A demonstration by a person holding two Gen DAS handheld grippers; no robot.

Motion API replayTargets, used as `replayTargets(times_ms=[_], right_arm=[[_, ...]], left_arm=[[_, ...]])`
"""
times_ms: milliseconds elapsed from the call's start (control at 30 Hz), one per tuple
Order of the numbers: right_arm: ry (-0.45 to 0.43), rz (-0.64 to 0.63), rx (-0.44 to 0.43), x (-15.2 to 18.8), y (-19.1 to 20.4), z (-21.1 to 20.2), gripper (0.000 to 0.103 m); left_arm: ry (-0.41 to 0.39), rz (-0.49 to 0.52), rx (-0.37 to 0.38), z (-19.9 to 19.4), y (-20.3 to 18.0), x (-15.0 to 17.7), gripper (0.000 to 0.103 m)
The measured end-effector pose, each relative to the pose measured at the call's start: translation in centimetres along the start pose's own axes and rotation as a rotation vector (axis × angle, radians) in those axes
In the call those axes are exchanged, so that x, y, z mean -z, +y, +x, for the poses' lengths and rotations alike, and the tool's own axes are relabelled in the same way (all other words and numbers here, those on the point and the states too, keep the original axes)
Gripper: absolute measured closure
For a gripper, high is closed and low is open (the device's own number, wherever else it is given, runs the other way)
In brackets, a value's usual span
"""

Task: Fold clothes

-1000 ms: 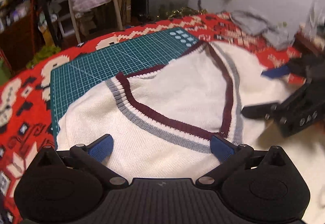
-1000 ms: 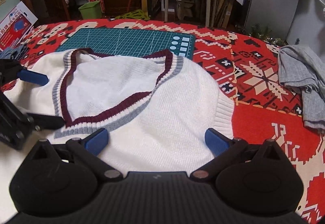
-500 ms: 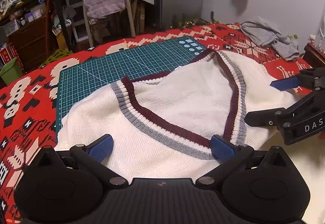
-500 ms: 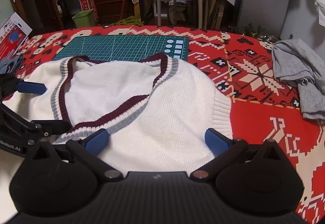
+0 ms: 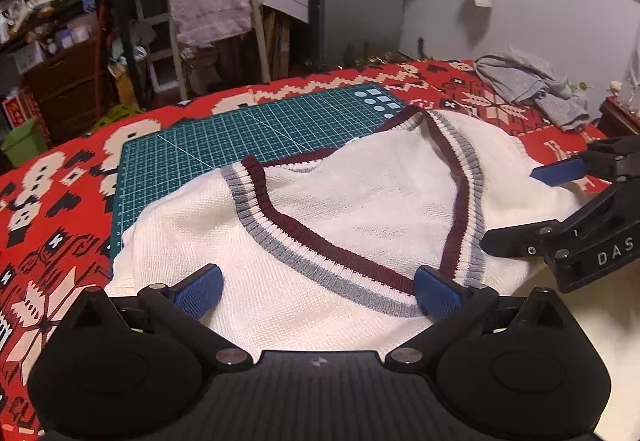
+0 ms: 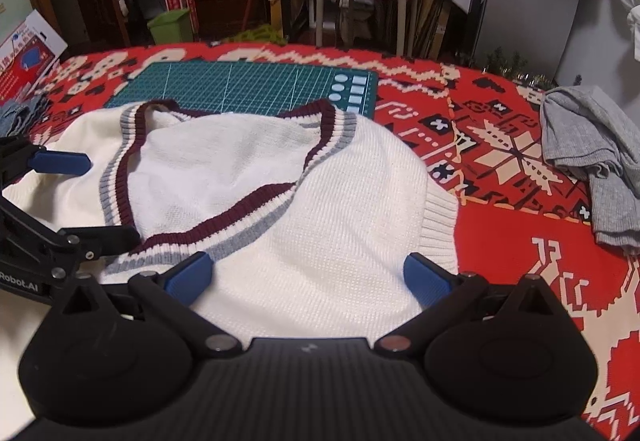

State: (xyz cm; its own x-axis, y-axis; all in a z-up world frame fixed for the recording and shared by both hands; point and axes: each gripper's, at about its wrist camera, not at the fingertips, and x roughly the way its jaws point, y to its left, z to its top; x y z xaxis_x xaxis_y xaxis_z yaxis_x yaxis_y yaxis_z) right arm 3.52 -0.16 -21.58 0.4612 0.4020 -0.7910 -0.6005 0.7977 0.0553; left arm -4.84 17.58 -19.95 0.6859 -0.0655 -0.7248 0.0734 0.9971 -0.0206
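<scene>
White vest, V-neck pointing toward grippers

The white sweater runs under both gripper bodies, its hem hidden. The cutting mat beyond is partly covered; shelf clutter seems too blurred to identify.

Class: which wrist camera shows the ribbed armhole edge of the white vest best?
The right wrist view: the vest's ribbed armhole edge lies fully exposed. In the left wrist view, that edge shows only as a far sliver.
</scene>
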Motion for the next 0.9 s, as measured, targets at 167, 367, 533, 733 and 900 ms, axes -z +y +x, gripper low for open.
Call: replayTargets(times_ms=[167, 367, 533, 733, 900], right_arm=[[-0.026, 0.010, -0.081, -1.2, -1.7, -2.7, 0.001], [-0.080, -0.116, -0.067, -4.1, -4.4, -5.3, 0.001], [-0.060, -0.131, -0.032, -6.7, -6.7, -3.8, 0.017], [-0.006, -0.110, -0.018, -9.4, -8.9, -0.8, 0.043], [0.035, -0.146, -0.039, -10.2, -8.7, 2.3, 0.056]], left_arm=[[0.007, -0.016, 0.093, -2.2, 2.2, -1.4, 0.018], [-0.045, 0.038, 0.146, -5.0, 5.9, -4.5, 0.018], [-0.049, 0.055, 0.137, -4.3, 10.1, -7.3, 0.028], [-0.001, 0.035, 0.204, -0.8, 13.3, -9.0, 0.061], [0.054, 0.114, 0.297, 1.6, 12.4, -8.6, 0.061]])
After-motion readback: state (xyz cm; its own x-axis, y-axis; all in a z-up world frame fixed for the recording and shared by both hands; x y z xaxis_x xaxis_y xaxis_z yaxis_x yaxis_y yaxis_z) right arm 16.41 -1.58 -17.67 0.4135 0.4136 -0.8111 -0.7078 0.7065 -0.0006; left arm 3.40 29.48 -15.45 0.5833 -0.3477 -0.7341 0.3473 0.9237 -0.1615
